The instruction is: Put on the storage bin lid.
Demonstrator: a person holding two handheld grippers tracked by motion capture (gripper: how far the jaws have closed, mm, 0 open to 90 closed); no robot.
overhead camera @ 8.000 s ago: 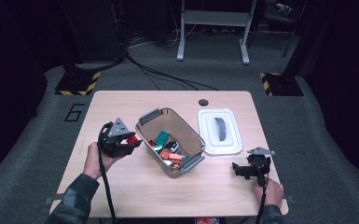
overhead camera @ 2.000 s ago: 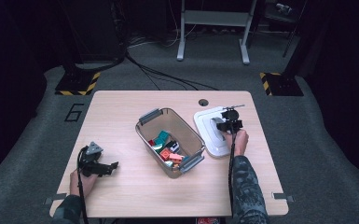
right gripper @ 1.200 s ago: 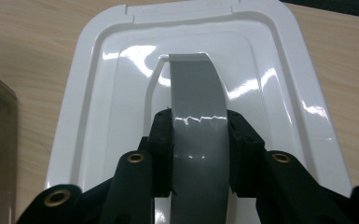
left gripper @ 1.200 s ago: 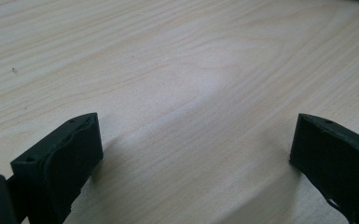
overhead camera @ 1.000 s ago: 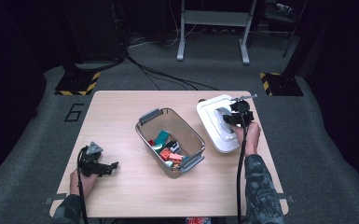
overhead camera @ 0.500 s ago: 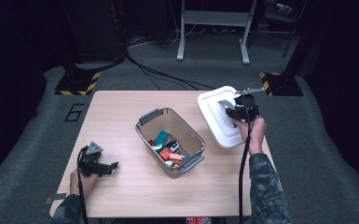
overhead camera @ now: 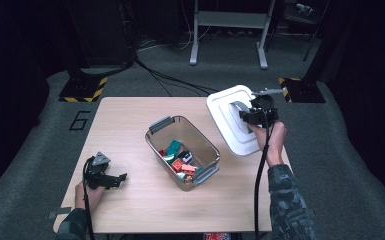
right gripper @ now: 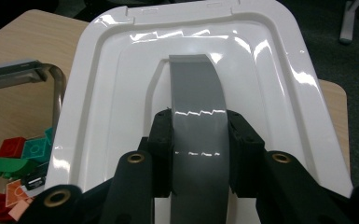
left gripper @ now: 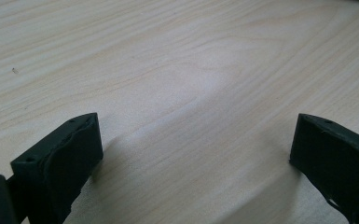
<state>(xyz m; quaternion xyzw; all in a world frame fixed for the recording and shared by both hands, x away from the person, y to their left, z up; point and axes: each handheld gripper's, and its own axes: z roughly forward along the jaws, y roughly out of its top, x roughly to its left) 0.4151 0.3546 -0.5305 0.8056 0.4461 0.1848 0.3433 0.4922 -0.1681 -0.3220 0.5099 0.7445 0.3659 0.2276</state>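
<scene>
My right gripper [overhead camera: 250, 116] [right gripper: 198, 140] is shut on the grey handle [right gripper: 196, 88] of a white plastic lid [overhead camera: 230, 122] [right gripper: 102, 84]. It holds the lid tilted in the air over the table's right side, to the right of the clear bin [overhead camera: 182, 150]. The bin holds several coloured toy bricks [overhead camera: 180, 160] [right gripper: 14, 158]. My left gripper [overhead camera: 115, 179] [left gripper: 193, 149] rests near the table's front left corner, its jaws wide open over bare wood with nothing between them.
The wooden table [overhead camera: 130, 120] has free room left of the bin and along its front edge. Dark carpet, cables and a metal stand [overhead camera: 227, 30] lie beyond the far edge. A yellow-black striped base [overhead camera: 82, 90] sits at the back left.
The right gripper has lifted the lid off the table and tilted it up, moving a little to the right. The left gripper has stayed where it was.
</scene>
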